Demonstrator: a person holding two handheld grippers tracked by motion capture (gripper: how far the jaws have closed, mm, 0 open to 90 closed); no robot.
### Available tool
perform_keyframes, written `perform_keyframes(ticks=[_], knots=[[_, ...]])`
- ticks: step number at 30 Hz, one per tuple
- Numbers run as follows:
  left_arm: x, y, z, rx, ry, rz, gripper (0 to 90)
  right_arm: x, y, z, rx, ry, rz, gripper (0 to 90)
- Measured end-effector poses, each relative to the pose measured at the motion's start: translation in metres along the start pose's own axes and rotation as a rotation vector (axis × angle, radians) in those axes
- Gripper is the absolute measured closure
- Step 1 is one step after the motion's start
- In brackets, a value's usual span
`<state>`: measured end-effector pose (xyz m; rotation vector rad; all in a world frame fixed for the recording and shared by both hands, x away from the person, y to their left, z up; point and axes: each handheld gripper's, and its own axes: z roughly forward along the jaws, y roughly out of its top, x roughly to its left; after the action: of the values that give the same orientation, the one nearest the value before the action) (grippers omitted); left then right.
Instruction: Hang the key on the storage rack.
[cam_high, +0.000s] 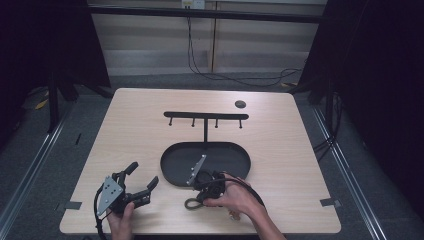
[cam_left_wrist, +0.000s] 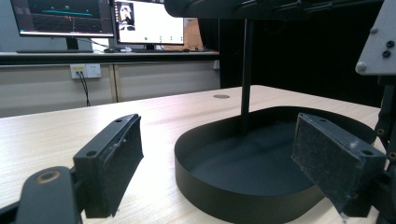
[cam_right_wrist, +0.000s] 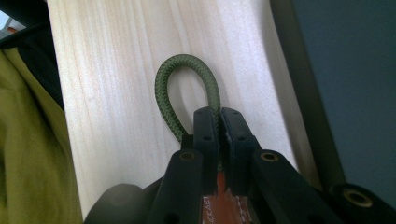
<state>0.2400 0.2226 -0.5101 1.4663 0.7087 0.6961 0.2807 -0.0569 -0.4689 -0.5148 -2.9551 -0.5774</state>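
— What's hidden?
— The green cord loop's (cam_right_wrist: 187, 86) lower end, clenched inside the right gripper (cam_right_wrist: 218, 119) near the desk's (cam_high: 150, 135) front edge.
— Its direction?
— Bend points away from the jaws. Left gripper (cam_high: 142, 176) gapes, empty.

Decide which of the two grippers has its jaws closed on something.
The right gripper: its jaws are pinched on a green cord loop lying on the table. The left gripper is spread wide open, holding nothing.

Lab, computer monitors (cam_left_wrist: 63, 17) on bench, black curtains (cam_high: 385, 75), trailing cables (cam_high: 235, 75)
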Motion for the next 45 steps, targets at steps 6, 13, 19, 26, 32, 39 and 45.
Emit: perform_keyframes(ticks=[6, 13, 19, 26, 32, 39, 45], knots=[[0.000, 0.000, 0.000, 0.000, 0.000, 0.000, 15.9, -0.001, 0.002, -0.008, 0.019, 0.001, 0.022, 85.8], [0.000, 0.000, 0.000, -0.001, 0.000, 0.000, 15.9, -0.006, 0.005, -0.018, 0.051, -0.005, 0.060, 85.8], [0.000, 0.000, 0.000, 0.001, -0.001, 0.001, 15.9, -0.013, 0.007, -0.028, 0.100, -0.028, 0.090, 85.9], [0.000, 0.000, 0.000, 0.001, -0.001, 0.001, 15.9, -0.017, 0.009, -0.039, 0.113, -0.024, 0.090, 85.9], [0.000, 0.000, 0.000, 0.000, -0.001, 0.000, 15.9, -0.020, 0.014, -0.052, 0.128, -0.014, 0.095, 85.9], [0.000, 0.000, 0.000, 0.001, -0.001, 0.001, 15.9, -0.018, 0.019, -0.063, 0.145, -0.034, 0.065, 85.9], [0.000, 0.000, 0.000, -0.001, -0.001, 0.001, 15.9, -0.019, 0.019, -0.075, 0.131, -0.046, 0.073, 85.9]])
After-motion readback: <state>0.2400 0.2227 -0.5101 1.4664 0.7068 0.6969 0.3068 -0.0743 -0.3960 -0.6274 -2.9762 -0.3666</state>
